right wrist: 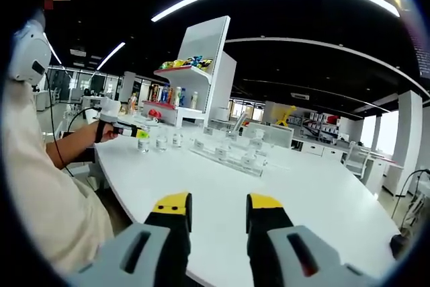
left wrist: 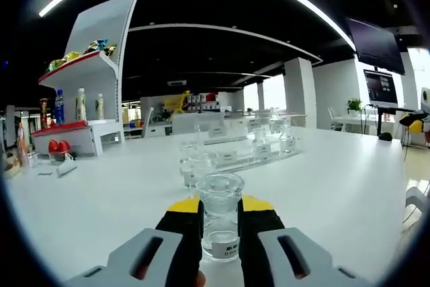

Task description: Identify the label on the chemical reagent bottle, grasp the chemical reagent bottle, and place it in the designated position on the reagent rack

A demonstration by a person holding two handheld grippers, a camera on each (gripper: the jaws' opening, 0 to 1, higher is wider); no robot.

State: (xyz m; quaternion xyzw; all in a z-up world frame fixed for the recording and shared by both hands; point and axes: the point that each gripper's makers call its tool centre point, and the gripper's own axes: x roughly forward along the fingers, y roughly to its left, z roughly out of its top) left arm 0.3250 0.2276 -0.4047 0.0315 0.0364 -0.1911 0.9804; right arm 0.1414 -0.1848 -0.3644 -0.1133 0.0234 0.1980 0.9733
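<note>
Ahead of your left gripper (left wrist: 220, 223), other clear bottles (left wrist: 195, 166) and the reagent rack (left wrist: 259, 149) block the straight path; bare white table (left wrist: 336, 179) lies open to the right. Before your right gripper (right wrist: 215, 216), the tabletop looks unobstructed up to the rack, though distance blurs it.

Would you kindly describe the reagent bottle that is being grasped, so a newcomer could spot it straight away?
Start at the large white table, then find the left gripper near its close edge. Between its yellow-tipped black jaws stands a small clear glass bottle with a wide round mouth and a white label near its base. Unlike the other clear bottles farther along the table, this one is clamped.
</note>
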